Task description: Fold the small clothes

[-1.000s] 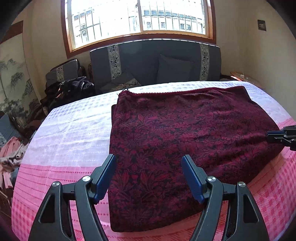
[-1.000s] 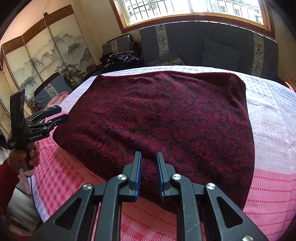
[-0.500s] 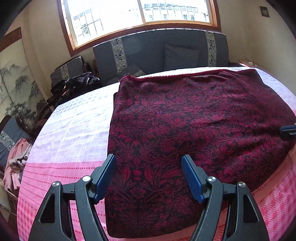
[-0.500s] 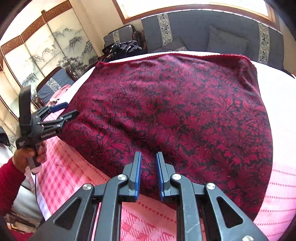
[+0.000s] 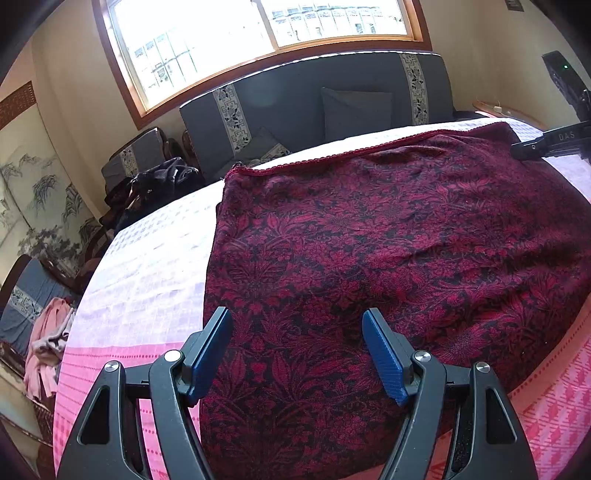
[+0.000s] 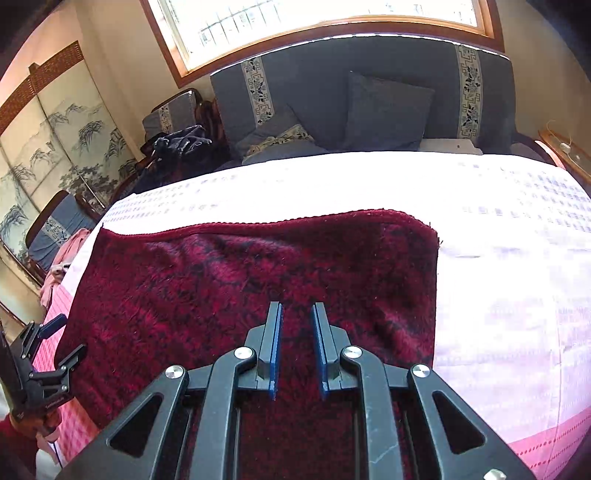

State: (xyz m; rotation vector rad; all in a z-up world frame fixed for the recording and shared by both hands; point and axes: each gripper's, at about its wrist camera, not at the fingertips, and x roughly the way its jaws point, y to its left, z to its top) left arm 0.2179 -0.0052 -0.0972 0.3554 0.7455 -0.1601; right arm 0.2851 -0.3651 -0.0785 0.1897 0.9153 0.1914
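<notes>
The dark red floral-patterned knitted cloth (image 5: pixel 388 258) lies spread flat on the pink-and-white checked tablecloth (image 5: pixel 147 258), its far hemmed edge running across the table and bare cloth left of it. In the right wrist view the same garment (image 6: pixel 240 288) fills the near left part of the table, with open tablecloth (image 6: pixel 498 277) to its right and beyond it. Behind the table stands the grey upholstered sofa (image 5: pixel 314 99) with a grey square cushion (image 5: pixel 356 110) on it, under the wood-framed window (image 5: pixel 258 33). Left of the sofa a heap of dark clothing (image 5: pixel 159 184) sits on a chair, and the painted folding screen (image 6: pixel 55 155) stands along the left wall.
</notes>
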